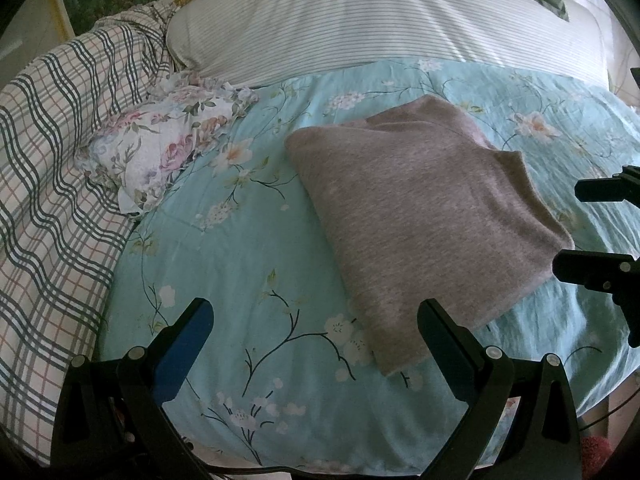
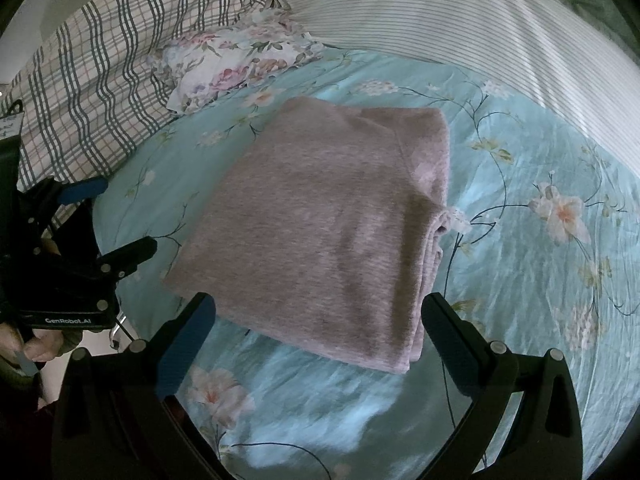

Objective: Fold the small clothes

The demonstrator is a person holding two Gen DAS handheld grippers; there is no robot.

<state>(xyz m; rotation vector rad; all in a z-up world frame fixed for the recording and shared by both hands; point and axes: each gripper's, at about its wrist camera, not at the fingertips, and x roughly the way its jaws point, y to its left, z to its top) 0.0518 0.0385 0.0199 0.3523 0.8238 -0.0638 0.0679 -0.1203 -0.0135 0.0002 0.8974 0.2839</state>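
Right wrist view showed the grey-pink garment [image 2: 320,220] already folded into a compact rectangle on the floral bedsheet [image 2: 540,160] — folding looked essentially finished. Both the right hand-held gripper [image 2: 320,344] and left hand-held gripper [image 1: 316,344] stood wide apart, empty. Bed setting: striped pillow [image 1: 360,20], checked quilt [image 1: 60,160], crumpled floral cloth [image 1: 160,148] possibly next.

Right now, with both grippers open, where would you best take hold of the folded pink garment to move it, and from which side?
Probably the stacked layered edge of the pink garment, on the right gripper's side. The layers' ends show there, so one pinch can catch them all; elsewhere it lies flat on the bedsheet. The left gripper could support the near corner.
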